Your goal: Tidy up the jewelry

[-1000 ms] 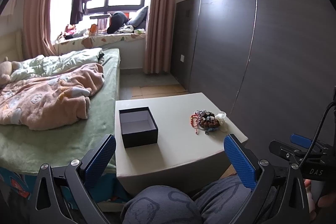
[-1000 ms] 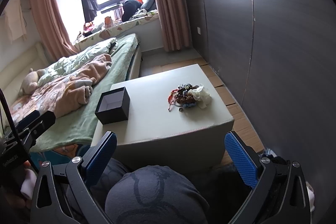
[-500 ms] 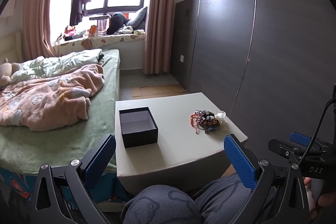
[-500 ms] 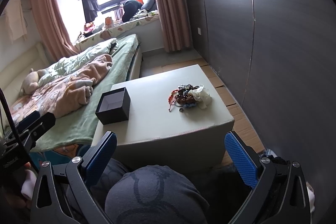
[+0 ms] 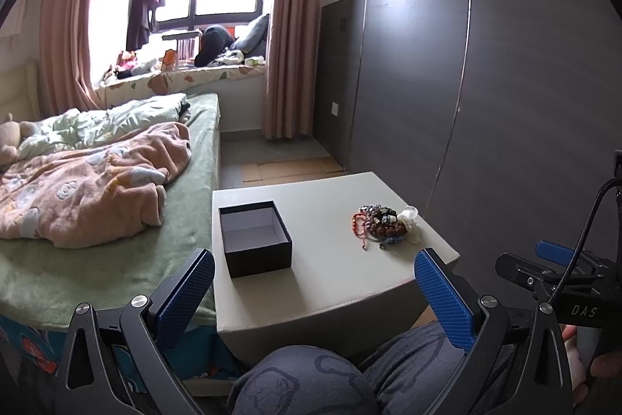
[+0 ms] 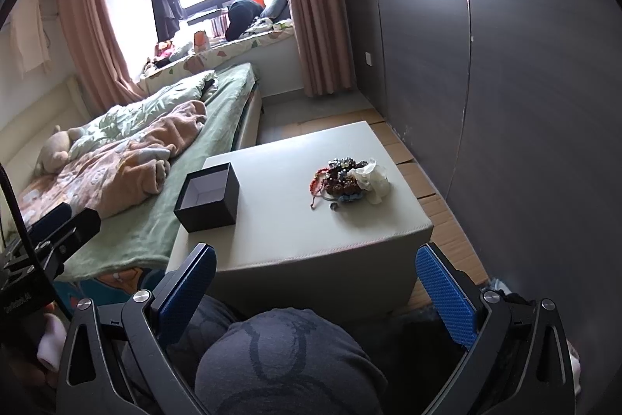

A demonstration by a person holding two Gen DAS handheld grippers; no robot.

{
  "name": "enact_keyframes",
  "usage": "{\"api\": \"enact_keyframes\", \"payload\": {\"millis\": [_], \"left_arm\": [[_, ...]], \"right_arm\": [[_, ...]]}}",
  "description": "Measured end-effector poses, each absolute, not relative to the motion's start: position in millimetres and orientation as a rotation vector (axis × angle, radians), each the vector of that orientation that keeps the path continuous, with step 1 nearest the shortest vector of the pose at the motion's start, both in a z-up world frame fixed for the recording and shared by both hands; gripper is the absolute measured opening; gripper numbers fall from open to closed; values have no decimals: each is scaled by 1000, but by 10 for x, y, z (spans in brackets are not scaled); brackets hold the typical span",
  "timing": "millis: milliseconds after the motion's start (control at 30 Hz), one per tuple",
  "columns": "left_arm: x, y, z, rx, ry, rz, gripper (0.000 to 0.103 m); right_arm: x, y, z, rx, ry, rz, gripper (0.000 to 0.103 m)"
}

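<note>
The left gripper (image 5: 315,292) hangs over the person's knee (image 5: 303,382) with its jaws spread wide and nothing between them; ahead of them, on the table (image 5: 334,282), the open black box (image 5: 254,244) sits just past the left finger, and the jewelry pile (image 5: 379,222) lies farther off toward the right finger, well apart from the box. The right gripper (image 6: 315,292) is likewise wide and empty, with the box (image 6: 208,197) ahead of its left finger and the pile (image 6: 342,179), touching a crumpled white bag (image 6: 371,179), ahead between the jaws.
</note>
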State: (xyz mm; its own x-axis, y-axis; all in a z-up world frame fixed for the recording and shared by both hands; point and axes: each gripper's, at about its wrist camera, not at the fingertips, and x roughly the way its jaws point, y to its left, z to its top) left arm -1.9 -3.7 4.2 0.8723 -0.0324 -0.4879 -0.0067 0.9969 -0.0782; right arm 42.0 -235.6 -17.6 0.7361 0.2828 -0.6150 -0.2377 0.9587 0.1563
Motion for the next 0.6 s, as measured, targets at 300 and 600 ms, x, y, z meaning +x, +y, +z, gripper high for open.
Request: {"api": "enact_keyframes", "payload": {"millis": [300,600], "left_arm": [[46,-40,30,-80,512,-35,103],[139,-65,33,-83,516,-45,103]], "right_arm": [[474,-2435,-157,81,684,252,103],[521,-2468,-157,86,683,245,103]]}}
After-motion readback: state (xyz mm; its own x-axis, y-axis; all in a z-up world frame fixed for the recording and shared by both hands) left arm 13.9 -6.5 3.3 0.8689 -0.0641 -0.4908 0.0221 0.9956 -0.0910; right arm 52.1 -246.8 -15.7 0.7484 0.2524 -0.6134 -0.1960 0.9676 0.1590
